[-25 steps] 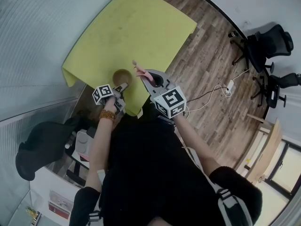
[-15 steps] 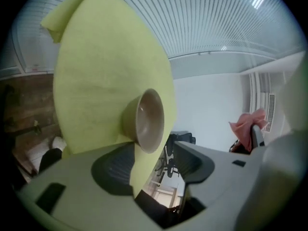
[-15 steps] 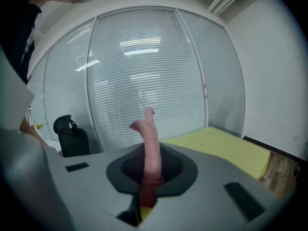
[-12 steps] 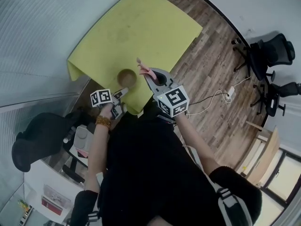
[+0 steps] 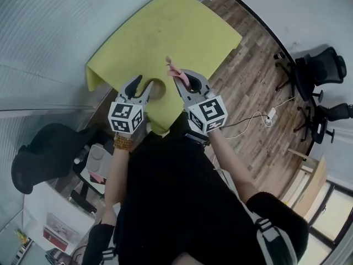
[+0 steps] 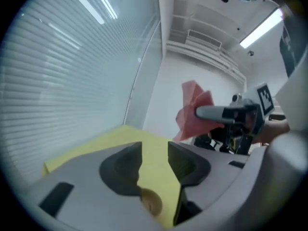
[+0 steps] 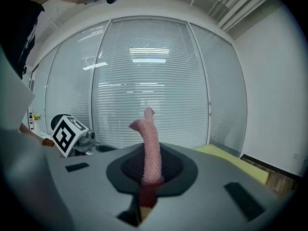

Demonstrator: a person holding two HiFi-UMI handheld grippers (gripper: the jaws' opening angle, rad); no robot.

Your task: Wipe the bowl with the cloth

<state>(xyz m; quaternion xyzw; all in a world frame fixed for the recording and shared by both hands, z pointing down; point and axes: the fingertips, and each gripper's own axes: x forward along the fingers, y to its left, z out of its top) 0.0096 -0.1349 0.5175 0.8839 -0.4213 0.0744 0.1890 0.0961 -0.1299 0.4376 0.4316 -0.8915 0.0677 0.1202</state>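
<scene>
A small brown bowl [image 5: 159,89] sits near the front edge of the yellow table [image 5: 165,32]; my left gripper covers part of it. The left gripper [image 5: 142,85] hovers above the bowl's left side. Its jaws are closing and nothing is between them. In the left gripper view [image 6: 155,148] the bowl [image 6: 151,204] shows below the jaws. My right gripper [image 5: 180,77] is just right of the bowl, shut on a pink cloth [image 5: 175,69]. The cloth [image 7: 150,148] stands up from the shut jaws [image 7: 148,179]. The left gripper view also shows this cloth [image 6: 192,109].
The table stands against a wall of window blinds [image 5: 49,32]. Black office chairs [image 5: 317,57] stand at the far right on the wood floor. A power strip with cables [image 5: 269,114] lies right of the table. Another dark chair [image 5: 41,159] is at the left.
My left gripper has risen from beside the bowl's near left rim and now hovers over the bowl. The right gripper with the cloth has hardly moved.
</scene>
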